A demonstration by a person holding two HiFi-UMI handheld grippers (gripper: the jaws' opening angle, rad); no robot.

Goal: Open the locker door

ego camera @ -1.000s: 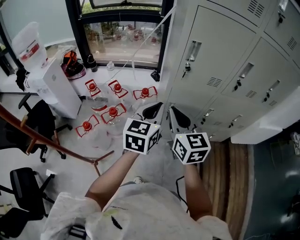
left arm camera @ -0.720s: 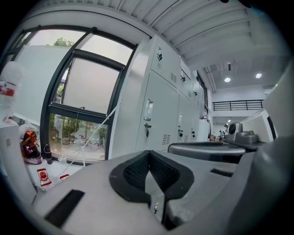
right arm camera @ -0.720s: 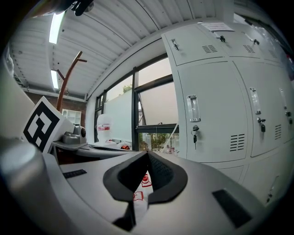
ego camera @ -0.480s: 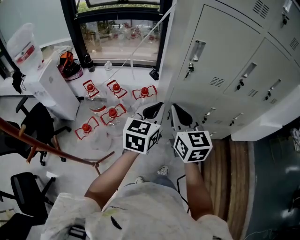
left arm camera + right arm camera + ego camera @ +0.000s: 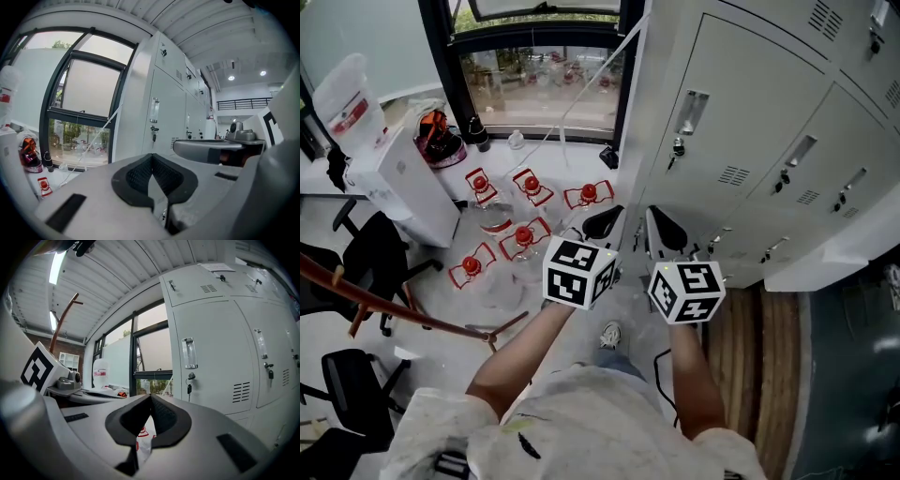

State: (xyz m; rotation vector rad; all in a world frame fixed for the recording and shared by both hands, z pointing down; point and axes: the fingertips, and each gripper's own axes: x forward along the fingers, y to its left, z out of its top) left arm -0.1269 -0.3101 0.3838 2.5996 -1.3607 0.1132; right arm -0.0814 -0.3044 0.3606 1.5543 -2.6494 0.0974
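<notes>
The pale grey locker door [image 5: 722, 122] stands shut at the upper right of the head view, with a vertical handle [image 5: 691, 111] and a key [image 5: 677, 148] hanging under it. My left gripper [image 5: 602, 222] and right gripper [image 5: 664, 230] are held side by side in the air, short of the lockers. Both are shut with nothing between the pads. The right gripper view has the door [image 5: 215, 362], its handle [image 5: 189, 353] and key [image 5: 189, 380] ahead to the right of my right gripper [image 5: 151, 399]. In the left gripper view, the handle [image 5: 154, 110] shows above my left gripper [image 5: 152, 157].
Several water jugs with red caps [image 5: 523, 234] lie on the floor below a dark-framed window [image 5: 544, 80]. A white water dispenser [image 5: 403, 178] and black office chairs [image 5: 366, 253] stand at the left. A wooden rail [image 5: 394, 305] slants across the lower left. More locker doors [image 5: 825, 159] run to the right.
Both grippers have drifted a little nearer the lockers, still shut. A shoe has come into view on the floor beneath them.
</notes>
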